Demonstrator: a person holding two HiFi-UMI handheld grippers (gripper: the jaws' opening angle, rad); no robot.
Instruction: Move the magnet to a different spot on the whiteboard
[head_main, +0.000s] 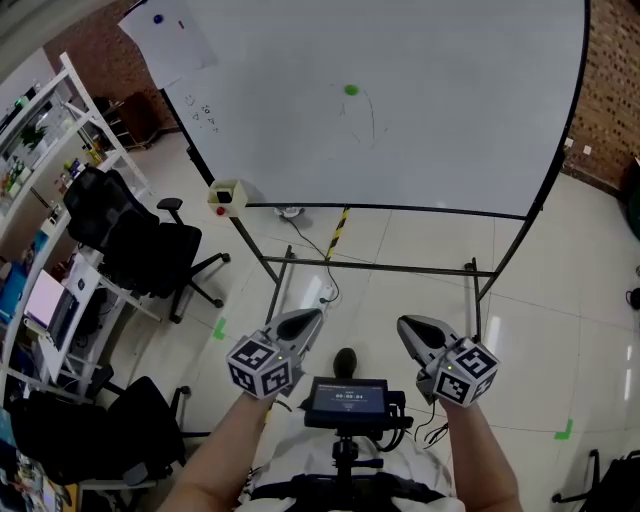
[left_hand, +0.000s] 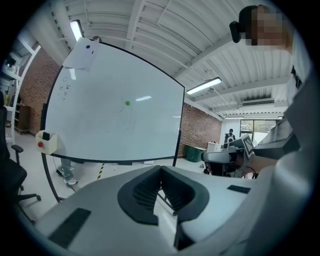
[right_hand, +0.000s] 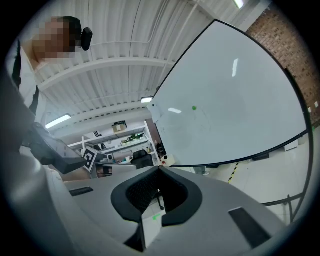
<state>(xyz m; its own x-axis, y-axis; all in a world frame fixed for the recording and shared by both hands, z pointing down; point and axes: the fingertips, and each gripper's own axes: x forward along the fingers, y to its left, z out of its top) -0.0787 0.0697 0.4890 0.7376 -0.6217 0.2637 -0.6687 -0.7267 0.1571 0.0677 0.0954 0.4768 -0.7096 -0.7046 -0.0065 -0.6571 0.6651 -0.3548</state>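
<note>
A small green magnet (head_main: 351, 90) sticks to the upper middle of the big whiteboard (head_main: 450, 120), next to faint pen marks. It also shows as a green dot, the magnet (left_hand: 128, 103) in the left gripper view and the magnet (right_hand: 194, 107) in the right gripper view. Both grippers hang low, close to my body and far short of the board. My left gripper (head_main: 308, 320) has its jaws together with nothing between them. My right gripper (head_main: 410, 327) is likewise shut and empty. Each gripper view shows its tips meeting, left gripper (left_hand: 160, 169) and right gripper (right_hand: 159, 170).
A sheet of paper (head_main: 170, 35) is pinned at the board's top left by a blue magnet (head_main: 157, 18). An eraser box (head_main: 227, 197) sits at the tray's left end. The board's metal stand (head_main: 380, 268) crosses the floor. Office chairs (head_main: 130, 240) and shelves (head_main: 40, 150) line the left.
</note>
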